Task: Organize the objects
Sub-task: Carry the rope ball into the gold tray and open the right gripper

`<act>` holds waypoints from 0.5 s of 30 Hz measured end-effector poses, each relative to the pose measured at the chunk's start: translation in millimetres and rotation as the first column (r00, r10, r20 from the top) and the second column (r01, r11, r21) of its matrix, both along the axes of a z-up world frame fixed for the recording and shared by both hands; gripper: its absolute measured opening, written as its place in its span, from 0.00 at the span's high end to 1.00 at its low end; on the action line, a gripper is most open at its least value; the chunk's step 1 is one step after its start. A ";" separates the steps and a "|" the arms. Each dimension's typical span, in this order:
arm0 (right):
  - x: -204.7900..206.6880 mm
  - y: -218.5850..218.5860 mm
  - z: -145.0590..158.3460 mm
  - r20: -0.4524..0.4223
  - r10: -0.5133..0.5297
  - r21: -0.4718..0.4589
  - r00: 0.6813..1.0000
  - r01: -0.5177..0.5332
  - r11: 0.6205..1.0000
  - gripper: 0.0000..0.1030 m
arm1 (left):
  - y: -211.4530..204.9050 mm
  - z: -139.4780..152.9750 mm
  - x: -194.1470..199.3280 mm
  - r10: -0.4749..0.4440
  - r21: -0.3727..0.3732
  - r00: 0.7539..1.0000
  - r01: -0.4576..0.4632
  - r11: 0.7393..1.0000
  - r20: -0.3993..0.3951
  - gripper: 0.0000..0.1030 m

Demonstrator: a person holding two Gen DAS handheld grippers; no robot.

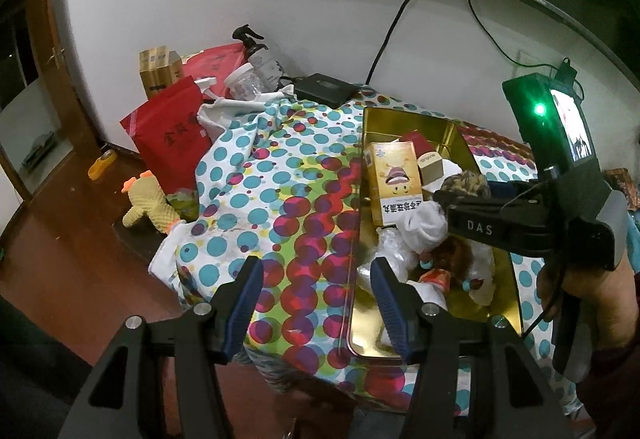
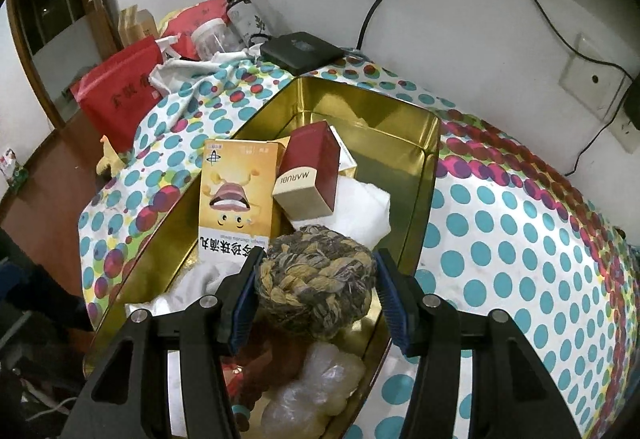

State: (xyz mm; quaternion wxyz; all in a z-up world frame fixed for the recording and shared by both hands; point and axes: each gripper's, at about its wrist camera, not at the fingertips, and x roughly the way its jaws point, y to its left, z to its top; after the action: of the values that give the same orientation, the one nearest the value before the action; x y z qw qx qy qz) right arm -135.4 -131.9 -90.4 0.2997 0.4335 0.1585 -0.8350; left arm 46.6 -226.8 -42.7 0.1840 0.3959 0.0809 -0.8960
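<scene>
A gold tin (image 2: pixel 420 199) stands on the polka-dot cloth (image 2: pixel 520 239). Inside it lie a yellow box (image 2: pixel 236 199), a red MARUBI box (image 2: pixel 308 175), white wadding (image 2: pixel 360 211) and a clear plastic bag (image 2: pixel 316 391). My right gripper (image 2: pixel 318 301) is shut on a braided rope ball (image 2: pixel 316 279), held over the tin's near half. In the left wrist view the ball (image 1: pixel 466 183) and the right gripper (image 1: pixel 446 199) hang over the tin (image 1: pixel 356 239). My left gripper (image 1: pixel 318 303) is open, empty, straddling the tin's left wall near its front corner.
At the table's far left stand a red bag (image 1: pixel 168 135), a clear jar (image 1: pixel 246 79), a spray bottle (image 1: pixel 260 55) and a black box (image 1: pixel 324 89). A yellow plush toy (image 1: pixel 148 207) lies below the table's left edge. Cables hang down the wall.
</scene>
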 end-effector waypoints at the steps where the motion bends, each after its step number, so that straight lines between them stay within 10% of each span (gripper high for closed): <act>1: 0.0 -0.6 -0.6 0.001 -0.003 0.003 1.000 0.003 1.000 0.50 | -1.1 -0.3 0.5 0.002 0.000 1.000 -0.002 1.000 0.002 0.45; 15: 12.6 -6.6 6.2 -0.047 0.003 0.050 0.999 -0.001 0.999 0.48 | -8.4 4.2 9.3 0.036 0.019 0.999 -0.035 0.999 -0.005 0.45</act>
State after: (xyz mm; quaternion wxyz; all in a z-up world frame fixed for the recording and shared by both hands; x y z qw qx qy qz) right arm -122.8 -138.5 -84.2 0.2859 0.4209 0.1866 -0.8404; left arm 55.9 -235.3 -38.5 0.1960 0.3936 0.0967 -0.8929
